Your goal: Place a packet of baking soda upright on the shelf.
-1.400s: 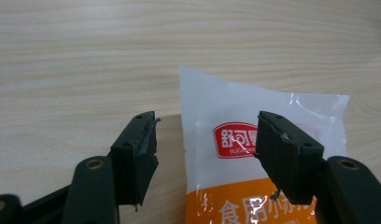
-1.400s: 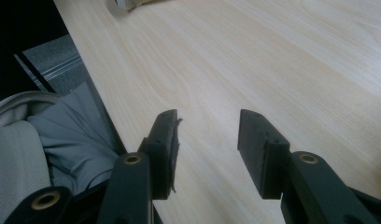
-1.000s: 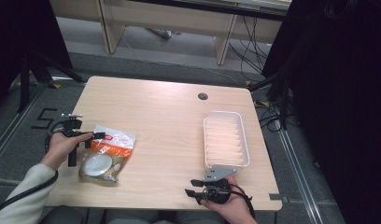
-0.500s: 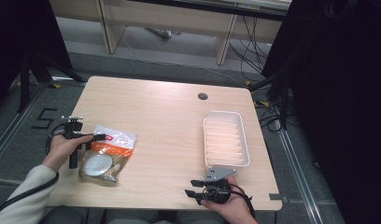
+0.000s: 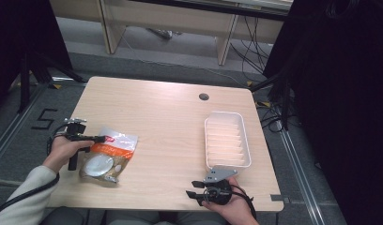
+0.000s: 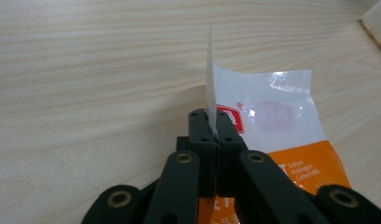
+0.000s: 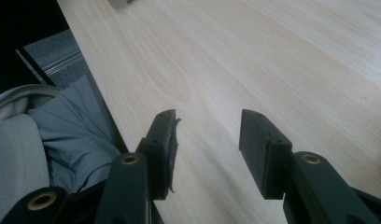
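Note:
A clear plastic bag (image 5: 111,151) with an orange and white label lies near the table's left edge, a round white lump inside its near end. My left gripper (image 5: 101,139) has just been closing and is now shut on the bag's top edge. In the left gripper view the jaws pinch that thin edge (image 6: 211,95), which stands upright between them, with the rest of the bag (image 6: 282,135) to the right. My right gripper (image 5: 193,193) rests at the table's near edge, right of centre, jaws open and pointing left. In the right gripper view its fingers (image 7: 163,149) have only bare tabletop between them.
A white ribbed tray (image 5: 226,139) sits on the right side of the wooden table (image 5: 166,122), just beyond my right gripper. A round cable hole (image 5: 203,96) is at the back. Grey clothing (image 7: 48,140) shows below the table's near edge.
The left gripper's jaws have closed onto the bag's top edge. Both hands have stayed where they were.

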`<state>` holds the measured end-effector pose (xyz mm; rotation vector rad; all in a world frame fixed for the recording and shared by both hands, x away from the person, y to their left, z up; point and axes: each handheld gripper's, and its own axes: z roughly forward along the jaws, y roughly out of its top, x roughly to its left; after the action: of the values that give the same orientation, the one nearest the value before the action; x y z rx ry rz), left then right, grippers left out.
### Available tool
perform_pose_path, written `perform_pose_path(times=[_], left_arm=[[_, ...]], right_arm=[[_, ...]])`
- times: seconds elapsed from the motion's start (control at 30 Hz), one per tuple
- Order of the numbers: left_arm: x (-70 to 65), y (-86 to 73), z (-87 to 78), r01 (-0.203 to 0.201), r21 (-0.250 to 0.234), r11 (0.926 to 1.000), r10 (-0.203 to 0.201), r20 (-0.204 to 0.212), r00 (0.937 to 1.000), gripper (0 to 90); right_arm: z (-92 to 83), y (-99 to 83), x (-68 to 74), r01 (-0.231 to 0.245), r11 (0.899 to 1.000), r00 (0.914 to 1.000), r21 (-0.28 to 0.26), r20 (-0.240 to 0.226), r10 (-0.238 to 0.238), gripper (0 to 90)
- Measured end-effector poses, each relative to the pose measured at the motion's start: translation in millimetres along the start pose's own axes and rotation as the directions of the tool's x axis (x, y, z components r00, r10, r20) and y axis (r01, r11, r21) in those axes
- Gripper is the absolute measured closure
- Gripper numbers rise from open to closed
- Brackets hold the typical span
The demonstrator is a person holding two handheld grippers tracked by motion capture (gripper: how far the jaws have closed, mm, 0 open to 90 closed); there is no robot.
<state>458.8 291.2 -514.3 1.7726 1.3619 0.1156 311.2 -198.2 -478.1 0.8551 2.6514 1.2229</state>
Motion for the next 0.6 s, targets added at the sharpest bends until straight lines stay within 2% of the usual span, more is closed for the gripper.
perform_pose_path(times=[0.17,0.3,0.33,0.47,0.6], left_arm=[[-1.0,0.3,-7.4,-0.004,-0.026,0.9997,0.004,0.020,0.9998,89.1],[-3.5,-0.5,-17.4,0.005,-0.071,0.9975,-0.001,0.051,0.9987,89.2],[-4.4,-0.6,-20.8,0.006,-0.082,0.9966,-0.001,0.059,0.9983,89.2],[-10.9,-0.1,-33.3,0.019,-0.138,0.9903,-0.005,0.101,0.9948,89.3],[-19.6,0.8,-43.4,0.019,-0.168,0.9856,0.004,0.139,0.9903,89.4]], right_arm=[[-0.2,0.2,0.9,-0.006,1.000,1.0000,0.006,-0.005,0.006,57.2],[-0.5,0.5,0.5,-0.004,1.000,1.0000,0.009,-0.007,0.004,58.0],[0.0,0.4,-0.2,0.008,1.000,0.9999,0.004,-0.006,-0.008,58.3],[-0.2,0.4,-0.4,0.006,1.000,1.0000,0.007,-0.005,-0.006,58.5],[-0.3,0.7,0.5,-0.004,1.000,0.9999,0.012,-0.012,0.004,58.5]])
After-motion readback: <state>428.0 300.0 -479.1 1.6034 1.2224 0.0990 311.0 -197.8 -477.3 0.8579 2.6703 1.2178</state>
